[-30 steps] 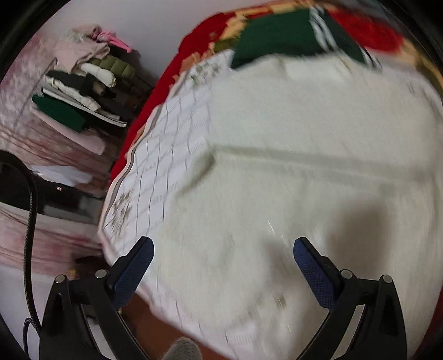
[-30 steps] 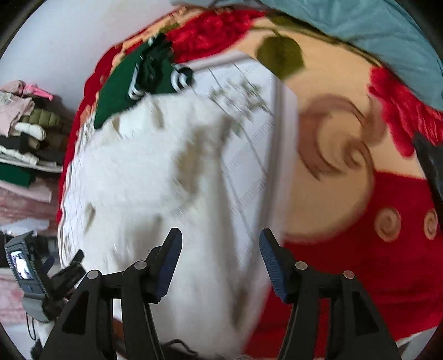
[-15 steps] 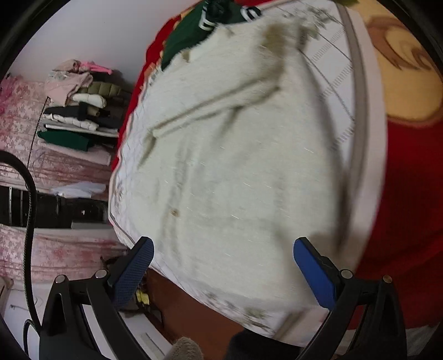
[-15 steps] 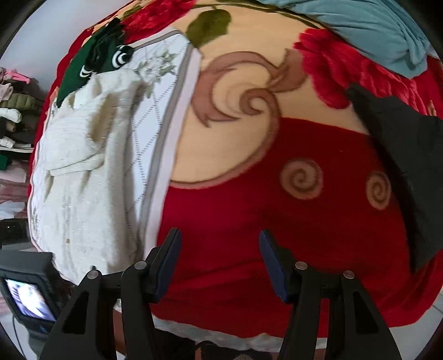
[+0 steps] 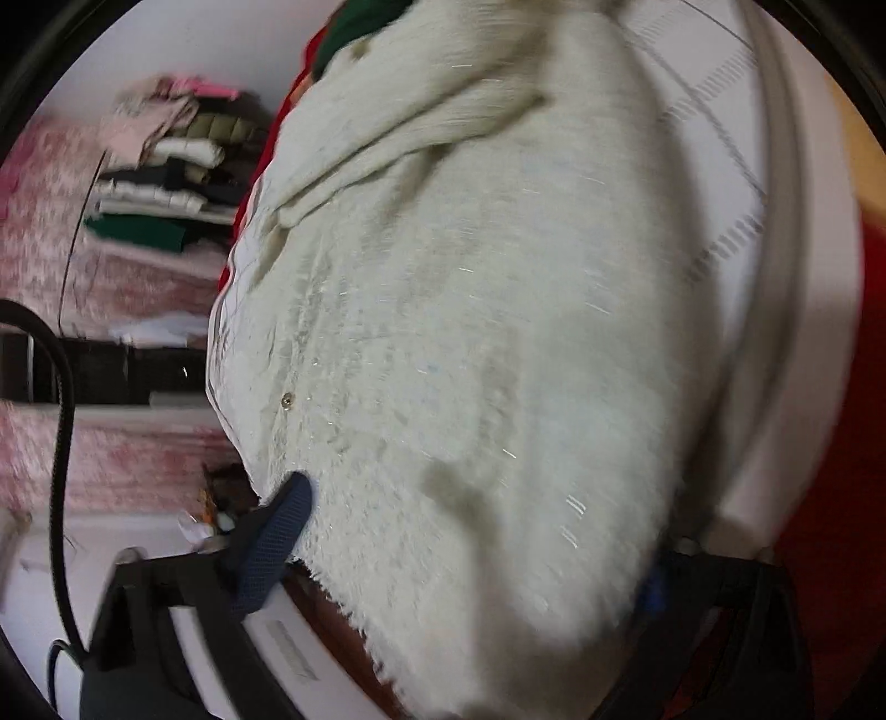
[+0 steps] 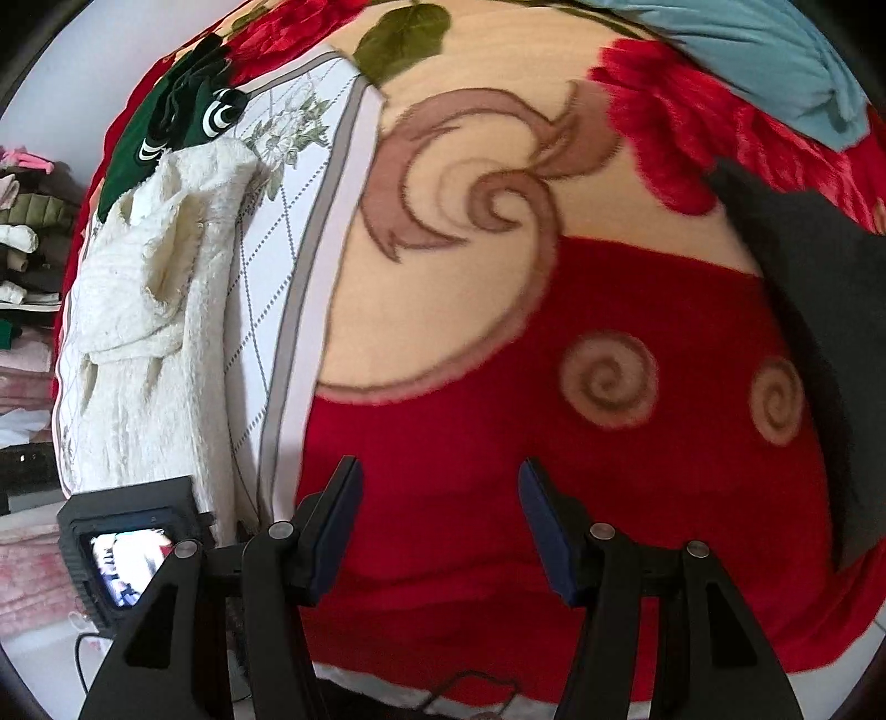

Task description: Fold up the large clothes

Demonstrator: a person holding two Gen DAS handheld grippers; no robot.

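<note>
A cream fuzzy garment [image 5: 476,343] lies on a white checked sheet [image 5: 736,183] at the bed's left edge; it also shows in the right wrist view [image 6: 144,310]. My left gripper [image 5: 465,554] is open and low over the garment's near hem; its left fingertip [image 5: 288,504] touches the hem edge, and the fabric hides the right finger. My right gripper [image 6: 437,498] is open and empty above the red blanket [image 6: 637,498], well right of the garment.
A dark green garment [image 6: 166,133] lies at the far end of the sheet. A black garment [image 6: 819,310] and a teal one [image 6: 758,50] lie on the bed's right. Stacked folded clothes [image 5: 166,171] sit on shelves left of the bed.
My left gripper has dropped closer to the cream garment's near hem, which now covers its right finger. My right gripper has swung right, off the garment and over the red blanket.
</note>
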